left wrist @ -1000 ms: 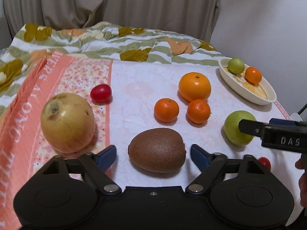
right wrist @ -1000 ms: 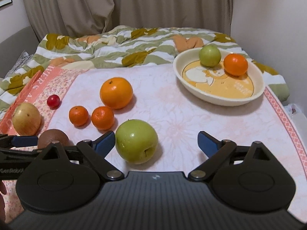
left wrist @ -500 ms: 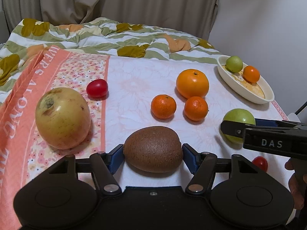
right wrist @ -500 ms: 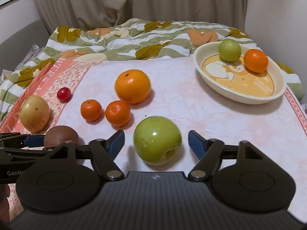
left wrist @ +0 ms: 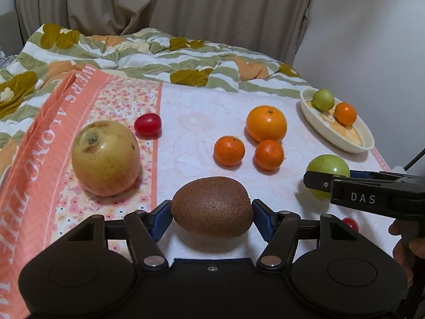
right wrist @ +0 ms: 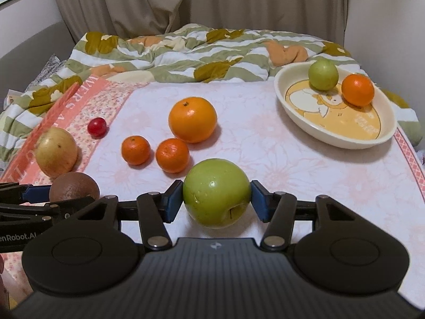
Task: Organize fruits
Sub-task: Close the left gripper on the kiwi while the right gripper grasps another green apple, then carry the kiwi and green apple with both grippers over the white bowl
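Left wrist view: left gripper clamps the fuzzy brown kiwi. Right gripper, jaws just closing, pinches the large green apple. Cream oval ceramic bowl at 2 o'clock. Advice: lift both straight up, steadily, clearing the mandarins.

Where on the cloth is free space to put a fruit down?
Free: the white cloth between the big orange and the bowl, and in front of the bowl. Crowded: around the two mandarins.
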Demonstrator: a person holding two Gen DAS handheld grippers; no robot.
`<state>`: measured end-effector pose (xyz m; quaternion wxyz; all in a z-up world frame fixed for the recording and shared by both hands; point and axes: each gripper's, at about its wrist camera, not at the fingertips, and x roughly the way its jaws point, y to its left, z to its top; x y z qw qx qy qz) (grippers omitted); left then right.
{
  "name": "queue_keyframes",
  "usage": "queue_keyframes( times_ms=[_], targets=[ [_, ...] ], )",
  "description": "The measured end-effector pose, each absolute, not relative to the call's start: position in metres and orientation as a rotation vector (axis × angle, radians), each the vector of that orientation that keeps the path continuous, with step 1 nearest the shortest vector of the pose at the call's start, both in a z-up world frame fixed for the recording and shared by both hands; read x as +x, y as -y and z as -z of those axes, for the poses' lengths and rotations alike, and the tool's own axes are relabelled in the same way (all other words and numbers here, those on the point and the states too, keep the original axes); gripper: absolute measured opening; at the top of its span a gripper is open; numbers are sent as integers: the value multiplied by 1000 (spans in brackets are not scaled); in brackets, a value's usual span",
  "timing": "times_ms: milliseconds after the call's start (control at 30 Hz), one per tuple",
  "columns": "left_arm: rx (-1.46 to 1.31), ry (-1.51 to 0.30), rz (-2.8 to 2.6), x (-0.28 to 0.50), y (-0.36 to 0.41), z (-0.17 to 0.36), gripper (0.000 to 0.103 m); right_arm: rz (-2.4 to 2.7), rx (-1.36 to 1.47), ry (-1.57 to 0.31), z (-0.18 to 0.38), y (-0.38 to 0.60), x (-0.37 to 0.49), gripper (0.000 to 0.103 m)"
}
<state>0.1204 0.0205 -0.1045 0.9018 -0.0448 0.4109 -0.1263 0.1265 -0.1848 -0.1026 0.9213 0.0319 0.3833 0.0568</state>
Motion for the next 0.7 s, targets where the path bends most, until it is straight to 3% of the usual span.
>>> queue_keyframes(
  times_ms=[700],
  targets=[
    [-71,-650,355,93,26,-5,69,-22,106,-671,-8,254,68,70]
  ],
)
